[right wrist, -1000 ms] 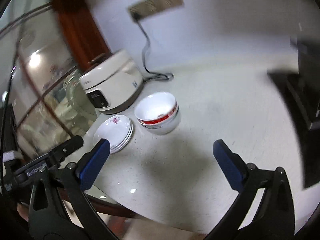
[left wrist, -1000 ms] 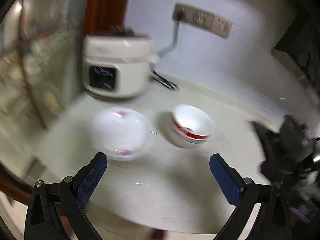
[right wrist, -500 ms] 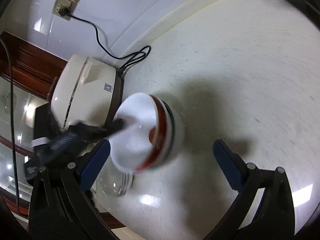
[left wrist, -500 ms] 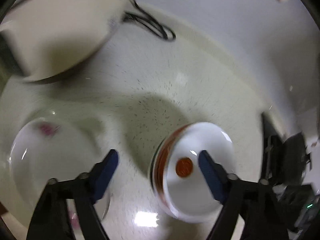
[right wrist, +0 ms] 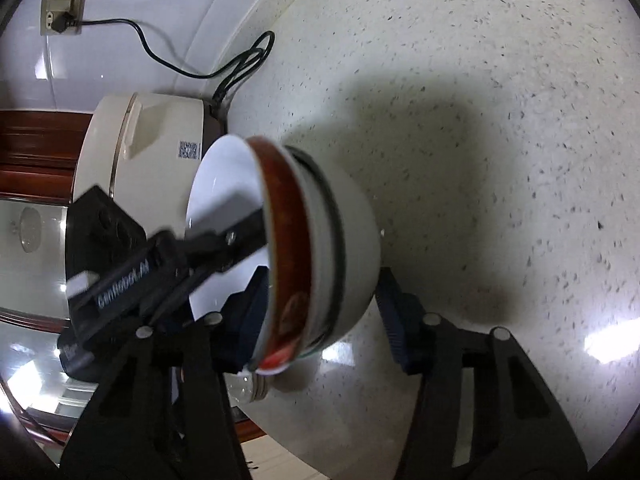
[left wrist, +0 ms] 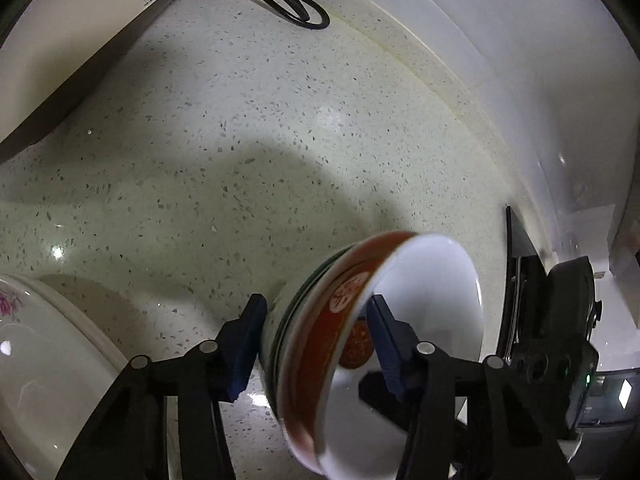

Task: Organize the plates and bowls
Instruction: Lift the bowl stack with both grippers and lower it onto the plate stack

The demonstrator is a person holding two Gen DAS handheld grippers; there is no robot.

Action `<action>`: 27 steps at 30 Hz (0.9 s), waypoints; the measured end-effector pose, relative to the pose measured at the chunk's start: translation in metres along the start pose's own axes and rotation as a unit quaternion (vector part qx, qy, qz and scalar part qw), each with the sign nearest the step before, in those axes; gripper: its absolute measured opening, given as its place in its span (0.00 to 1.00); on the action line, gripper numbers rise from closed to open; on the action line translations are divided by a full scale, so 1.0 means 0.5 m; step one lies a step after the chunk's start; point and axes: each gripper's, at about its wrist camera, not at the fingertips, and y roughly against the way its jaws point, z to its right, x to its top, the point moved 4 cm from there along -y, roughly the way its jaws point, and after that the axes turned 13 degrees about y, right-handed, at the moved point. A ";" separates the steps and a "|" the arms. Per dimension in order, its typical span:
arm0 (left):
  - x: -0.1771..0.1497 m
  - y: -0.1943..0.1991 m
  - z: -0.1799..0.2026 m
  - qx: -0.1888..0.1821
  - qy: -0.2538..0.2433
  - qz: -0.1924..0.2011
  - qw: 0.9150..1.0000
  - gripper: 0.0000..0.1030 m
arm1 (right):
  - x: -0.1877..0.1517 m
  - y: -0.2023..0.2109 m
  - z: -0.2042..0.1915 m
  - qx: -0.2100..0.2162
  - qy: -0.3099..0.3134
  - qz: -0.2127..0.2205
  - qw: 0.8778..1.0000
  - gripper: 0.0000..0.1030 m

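We see both tongs, just closing, clamped across the stacked bowls' wall on the speckled bench: left tongs, right tongs. Plate sits nearby.

The plate is cut off by the left wrist view's left and bottom edges. The rice cooker shows only one side there. The bowl stack's lower rim is blurred. In the right wrist view the left claw hides part of the top bowl's interior; the stack's base contact with the table is hidden.
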 end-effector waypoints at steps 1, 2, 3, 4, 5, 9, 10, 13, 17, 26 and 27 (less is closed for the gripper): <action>-0.005 0.003 -0.003 -0.002 0.001 0.000 1.000 0.49 | 0.002 -0.002 -0.002 0.001 0.002 0.001 1.000 0.54; -0.011 0.005 -0.006 -0.004 0.004 0.001 1.000 0.48 | 0.003 0.000 -0.002 0.001 0.006 0.002 1.000 0.53; -0.018 0.008 -0.008 -0.004 0.001 0.005 1.000 0.48 | 0.006 -0.001 -0.003 0.000 0.011 0.002 1.000 0.53; -0.025 0.011 -0.008 -0.002 -0.004 0.008 1.000 0.47 | 0.005 0.000 -0.004 -0.002 0.014 0.002 1.000 0.52; -0.033 0.015 -0.004 0.004 -0.011 0.015 1.000 0.47 | 0.003 0.001 -0.006 -0.007 0.019 0.001 1.000 0.52; -0.043 0.046 0.008 -0.005 -0.026 0.035 0.999 0.46 | 0.009 0.007 -0.043 -0.021 0.055 0.007 0.998 0.52; -0.046 0.062 0.013 -0.010 -0.031 0.041 0.999 0.46 | 0.009 0.013 -0.053 -0.021 0.060 0.011 0.998 0.52; -0.062 0.125 0.001 -0.023 -0.035 0.061 0.997 0.46 | 0.010 0.033 -0.098 -0.020 0.079 0.020 0.996 0.52; -0.068 0.209 -0.048 -0.028 -0.015 0.083 0.996 0.46 | -0.004 0.016 -0.181 -0.010 0.106 0.002 0.994 0.52; -0.086 0.291 -0.236 -0.002 0.064 0.113 0.992 0.46 | -0.072 -0.126 -0.287 0.022 0.116 -0.069 0.991 0.52; -0.088 0.295 -0.252 -0.003 0.072 0.115 0.991 0.46 | -0.077 -0.136 -0.292 0.021 0.119 -0.074 0.990 0.52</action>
